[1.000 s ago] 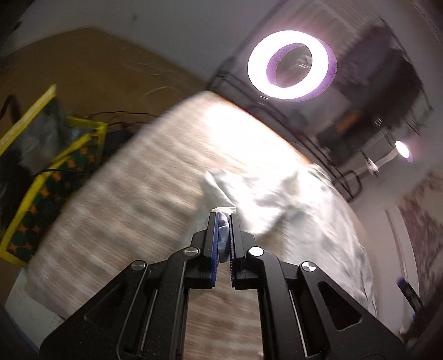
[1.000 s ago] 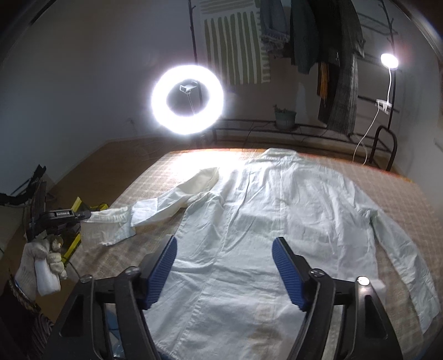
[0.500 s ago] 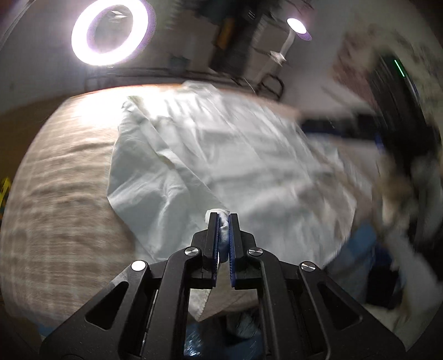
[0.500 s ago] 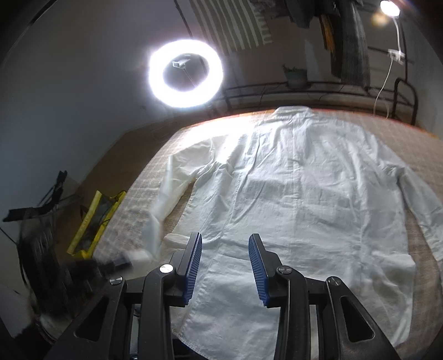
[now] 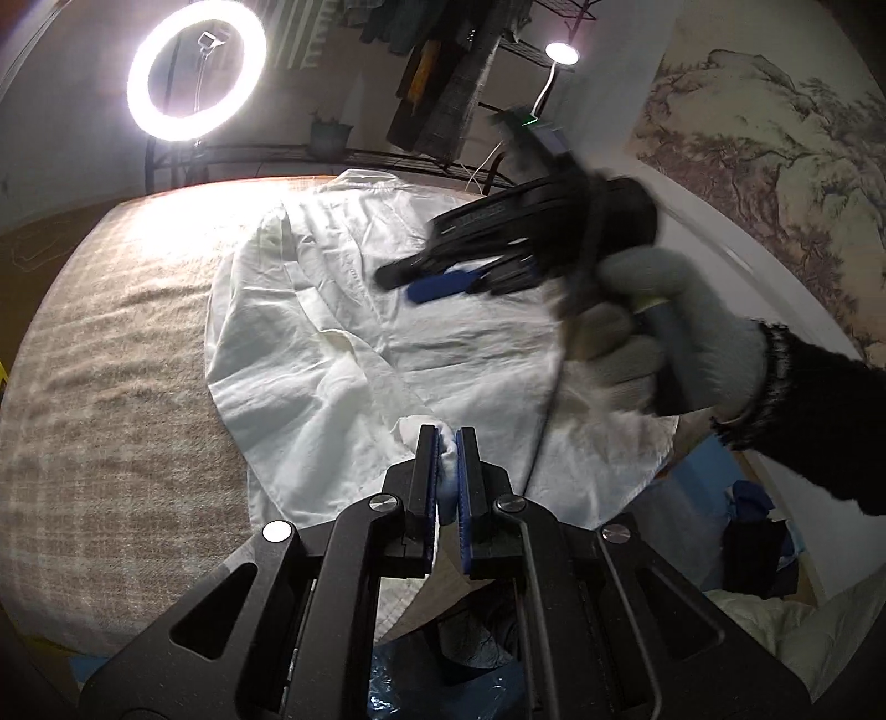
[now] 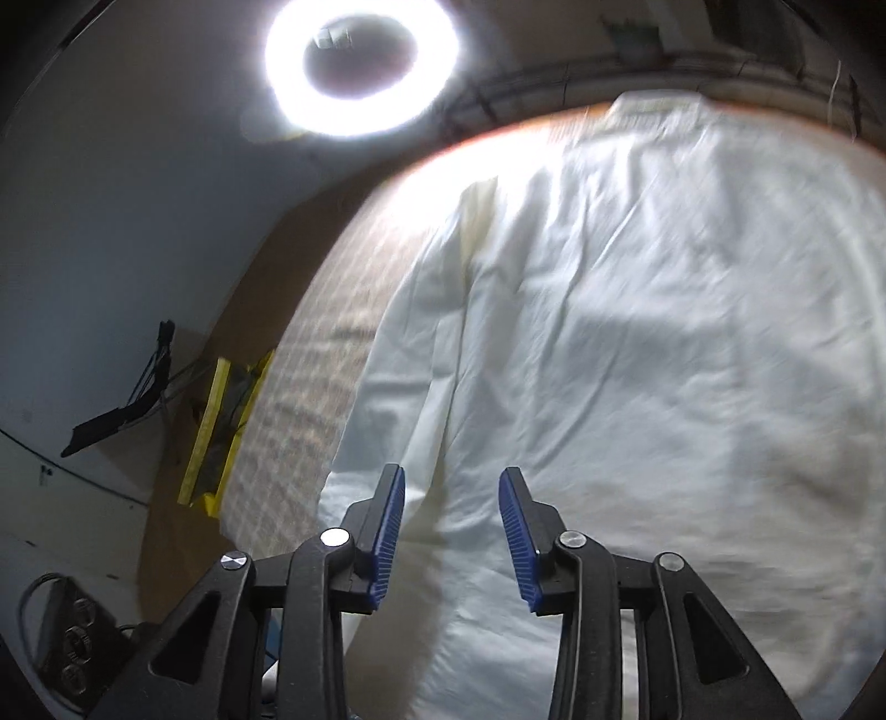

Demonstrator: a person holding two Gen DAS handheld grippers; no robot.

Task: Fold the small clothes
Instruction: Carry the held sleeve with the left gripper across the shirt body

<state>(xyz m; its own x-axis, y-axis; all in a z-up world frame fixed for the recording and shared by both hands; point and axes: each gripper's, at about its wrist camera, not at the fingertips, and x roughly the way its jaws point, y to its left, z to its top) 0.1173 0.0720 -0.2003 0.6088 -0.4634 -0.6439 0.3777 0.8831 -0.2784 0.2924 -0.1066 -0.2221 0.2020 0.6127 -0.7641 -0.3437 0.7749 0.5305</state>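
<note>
One white shirt (image 5: 343, 332), two grippers (image 5: 447, 443) (image 6: 451, 498), one gloved hand (image 5: 675, 332), one ring light (image 5: 196, 69), one small lamp (image 5: 560, 52).

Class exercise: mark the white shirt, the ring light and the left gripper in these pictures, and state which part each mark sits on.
white shirt (image 6: 637, 360): right wrist view, on the back panel.
ring light (image 5: 195, 71): left wrist view, on its glowing rim, right side.
left gripper (image 5: 447, 451): left wrist view, between its fingertips, shut on shirt cloth.

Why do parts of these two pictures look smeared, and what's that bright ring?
Left wrist view: the right claw and gloved hand are motion-blurred; the ring light glares, bleaching the bed. Right wrist view: the white shirt is smeared; the fisheye lens bends edges.
</note>
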